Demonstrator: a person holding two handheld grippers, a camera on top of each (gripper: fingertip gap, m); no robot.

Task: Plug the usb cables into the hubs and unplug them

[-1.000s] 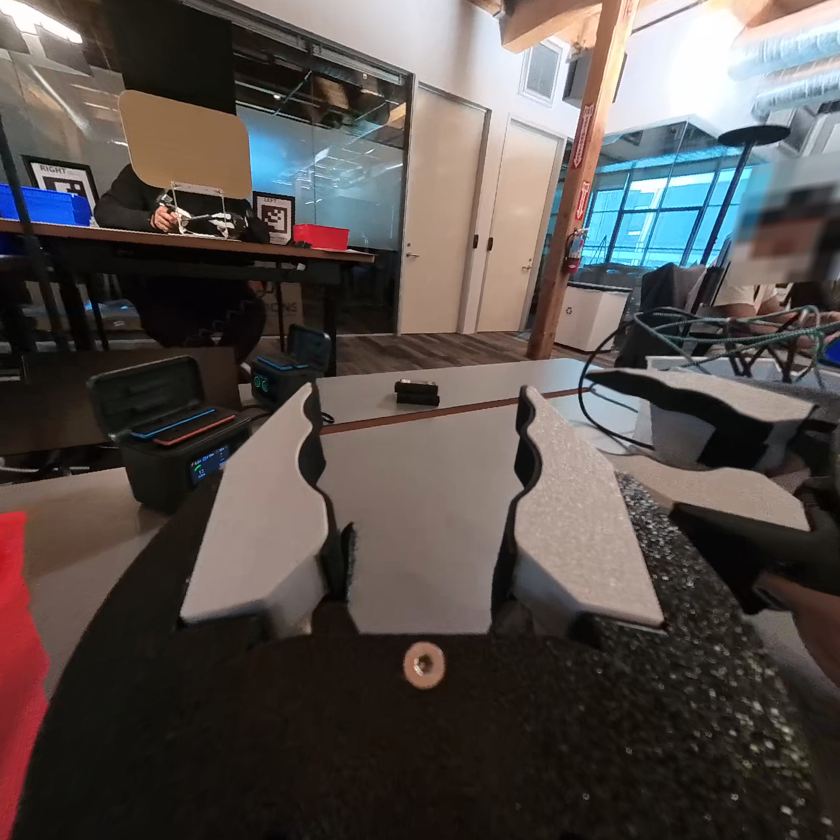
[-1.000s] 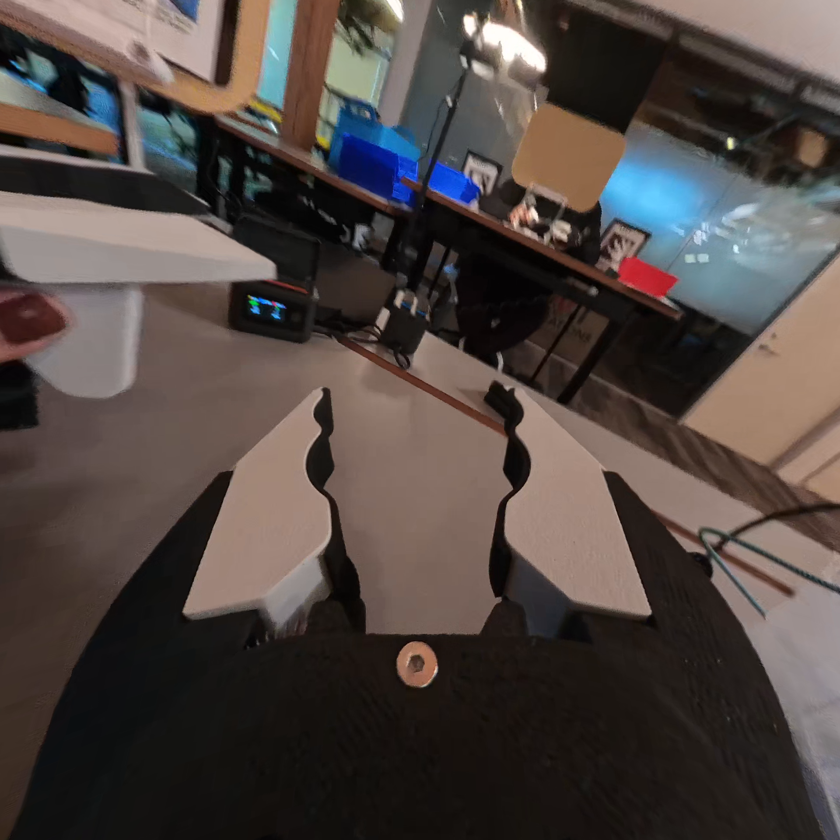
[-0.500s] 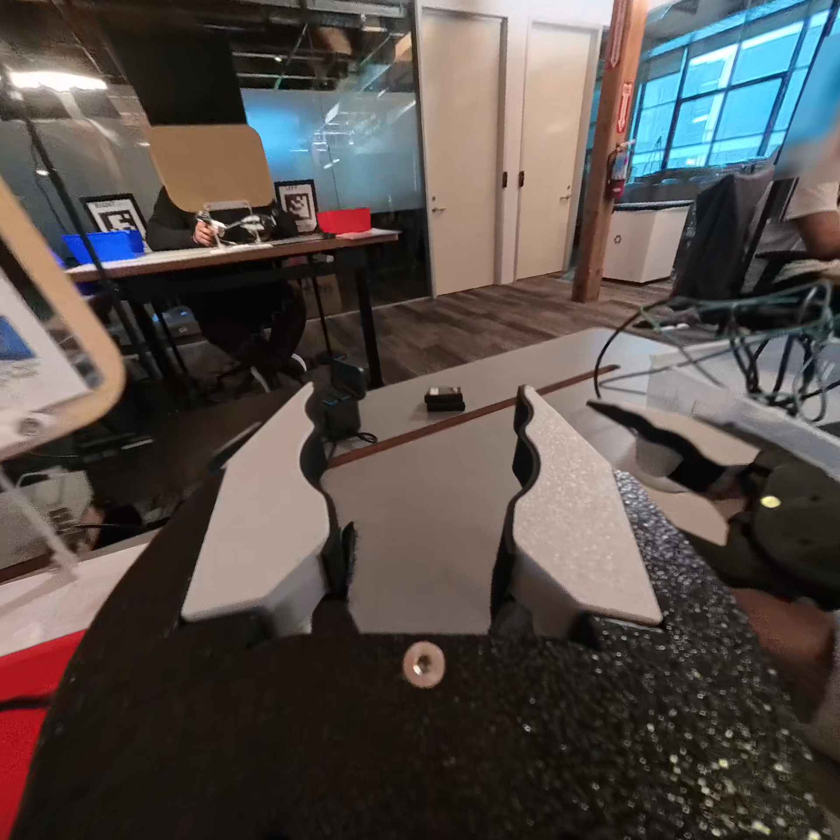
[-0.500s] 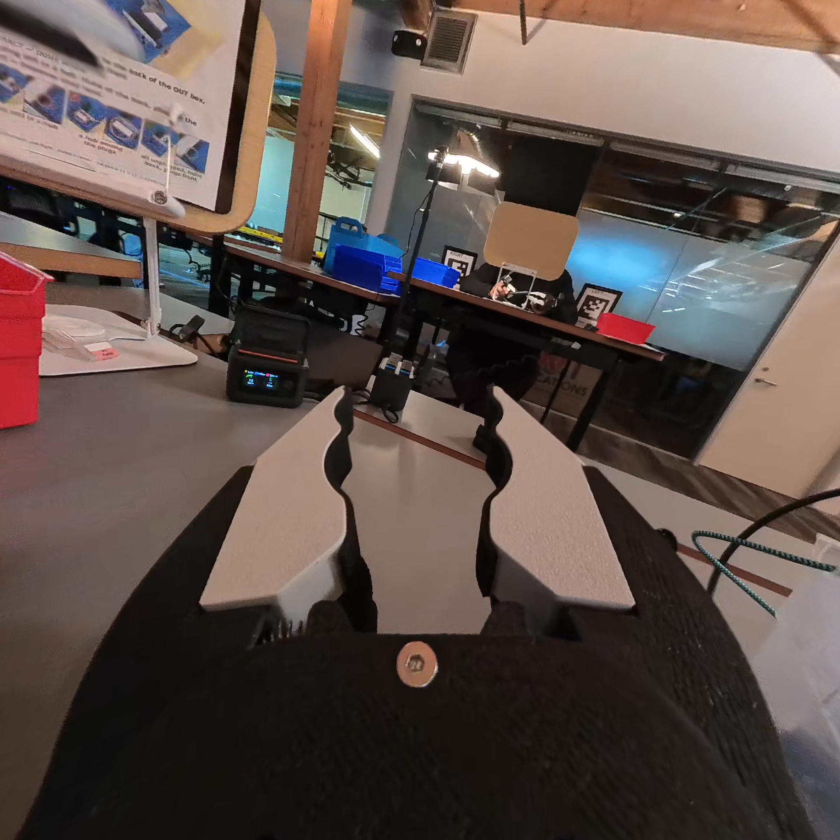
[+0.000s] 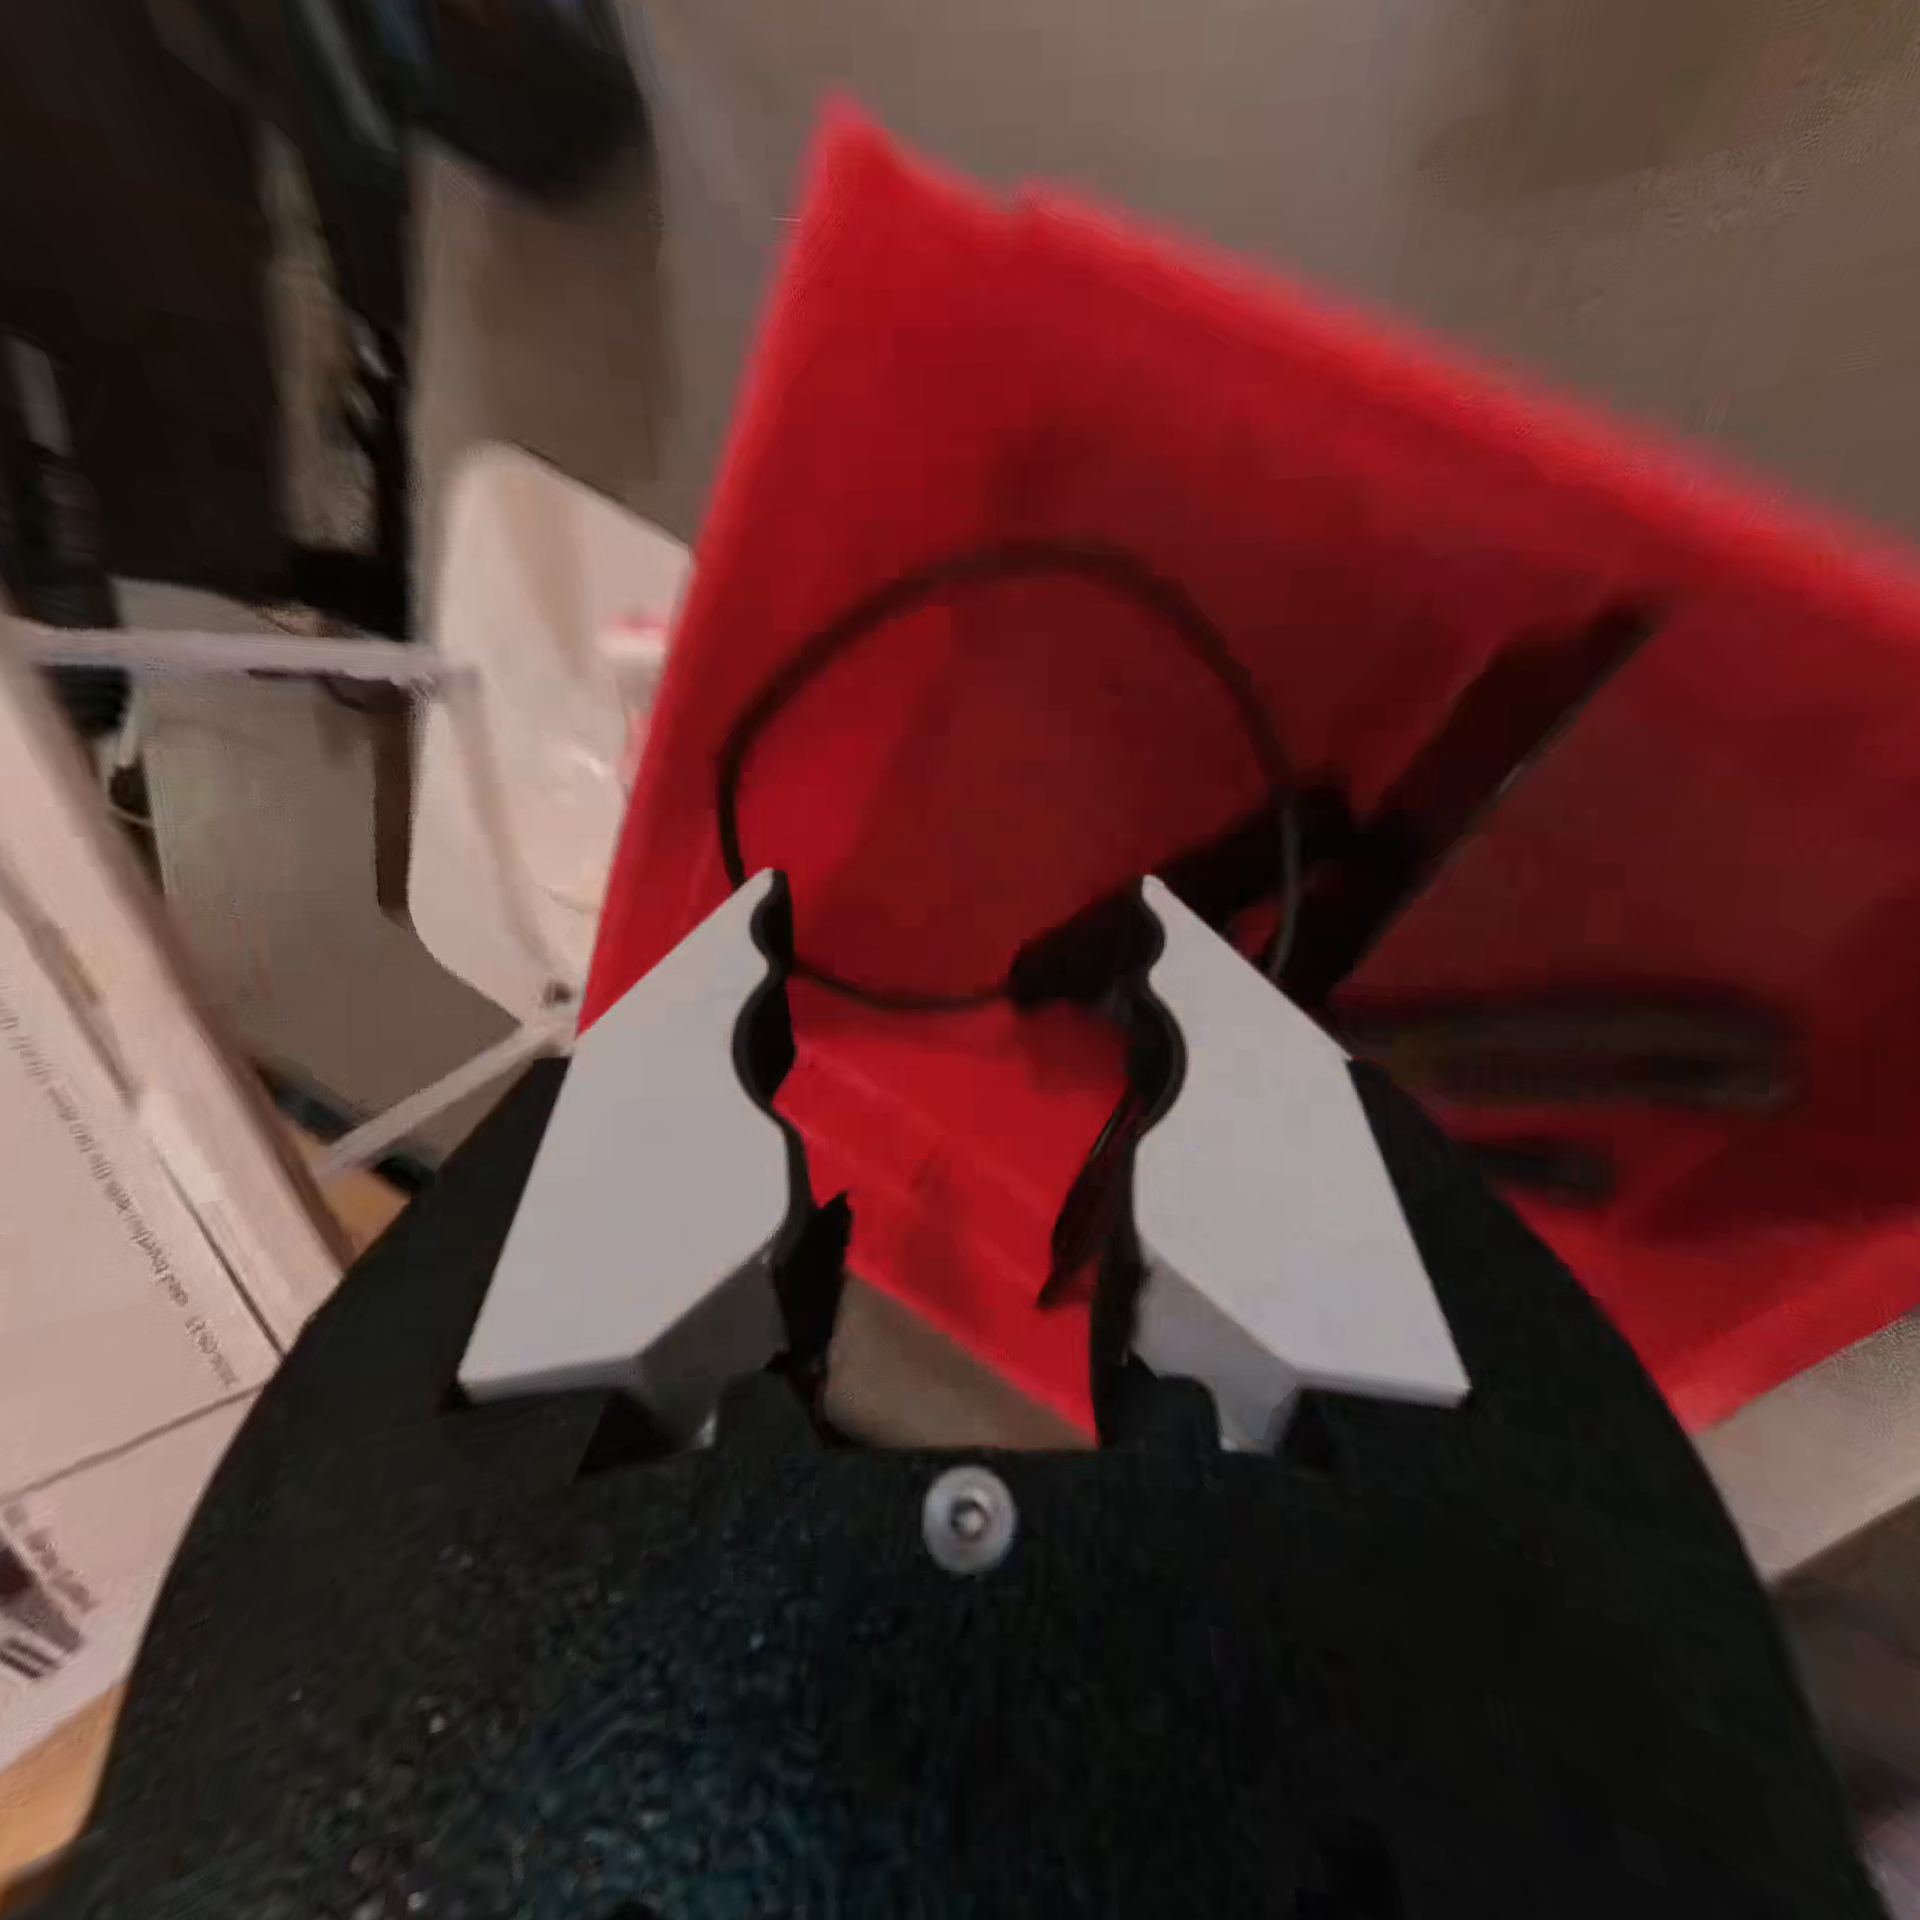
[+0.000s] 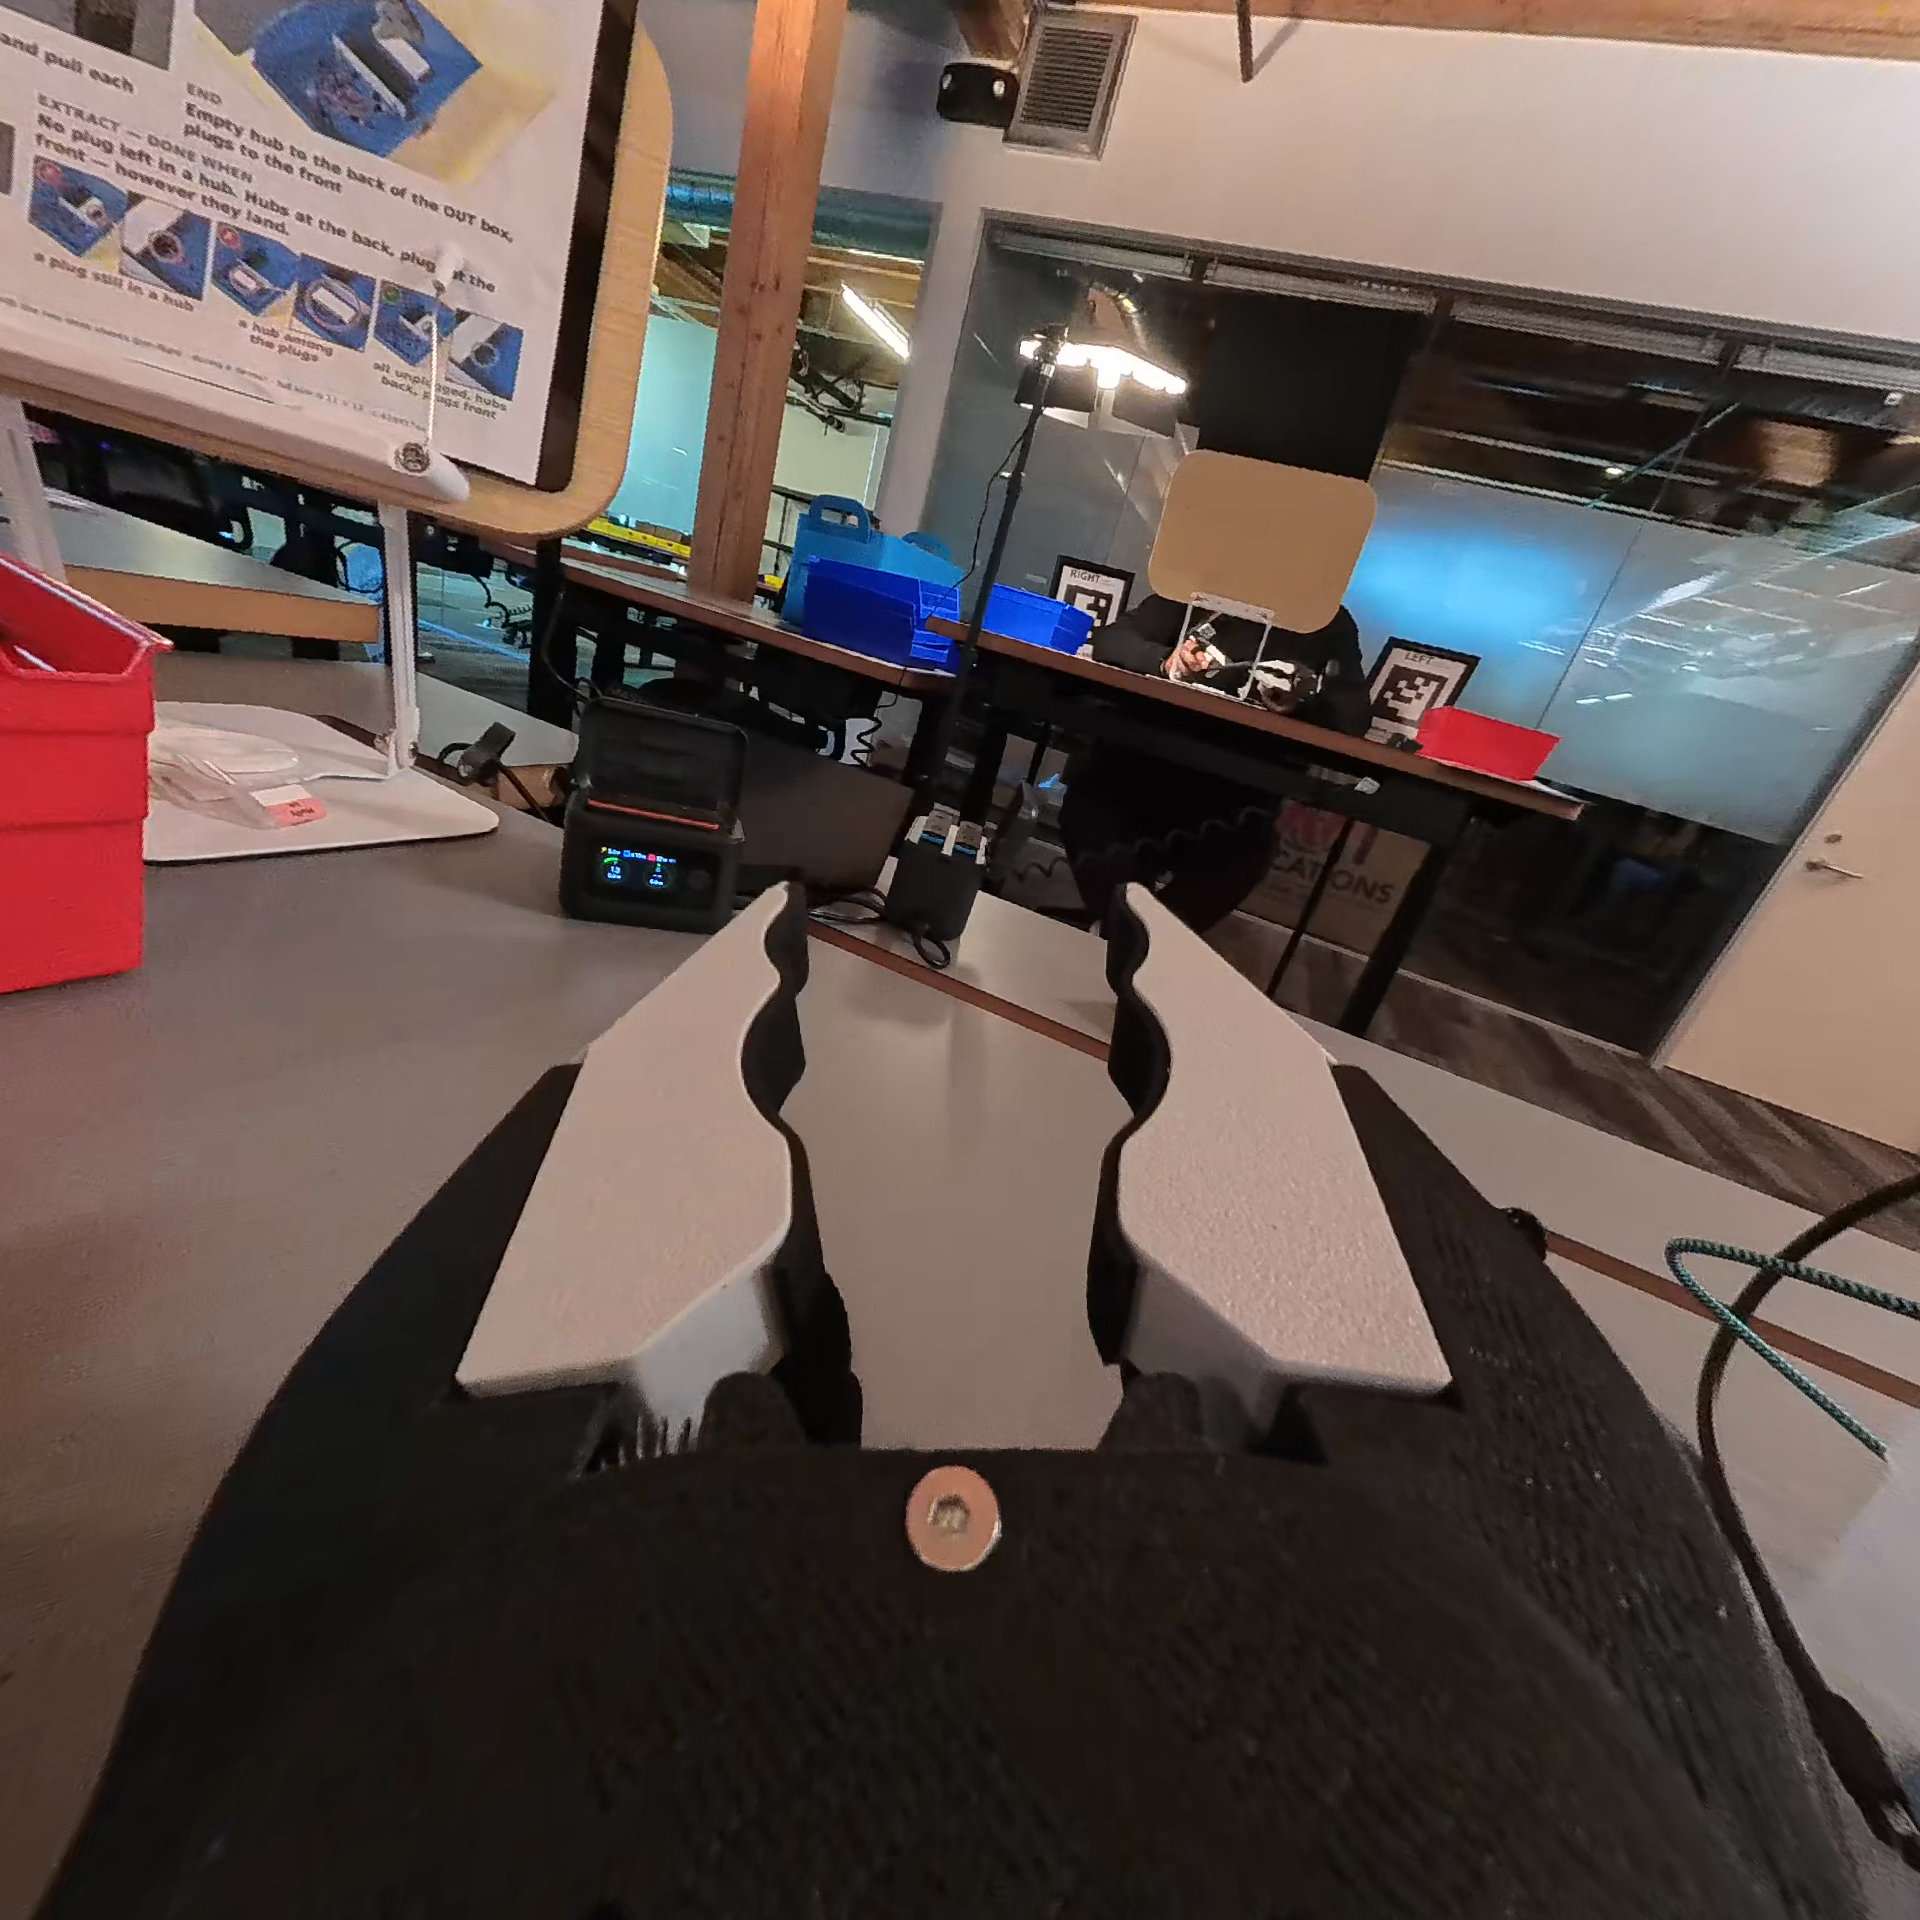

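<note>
1. Your left gripper [image 5: 961,899] points down into the red bin [image 5: 1195,436], fingers spread wide with nothing between them. The view is heavily blurred.
2. A thin black USB cable [image 5: 935,592] loops across the bin floor just past the fingertips and ends in a dark plug [image 5: 1060,961] close to the right-hand finger [image 5: 1257,1122]; whether the finger touches it cannot be told through the blur.
3. More dark pieces lie deeper in the bin to the right [image 5: 1558,1049], too smeared to name.
4. Your right gripper [image 6: 956,904] hovers low over the grey table [image 6: 291,1060], fingers equally wide apart and holding nothing.
5. Ahead of it stand a black charging case with a lit display [image 6: 649,831] and a small black charger dock [image 6: 935,868] near the table's far edge.
6. The red bin's wall [image 6: 62,810] sits at the left of that view, beside the white base [image 6: 322,800] of a stand carrying an instruction sheet [image 6: 281,187].
7. A green braided cable [image 6: 1766,1340] and a black cable [image 6: 1725,1455] curl at the right edge.
8. The table between the right fingers and the dock is open.
</note>
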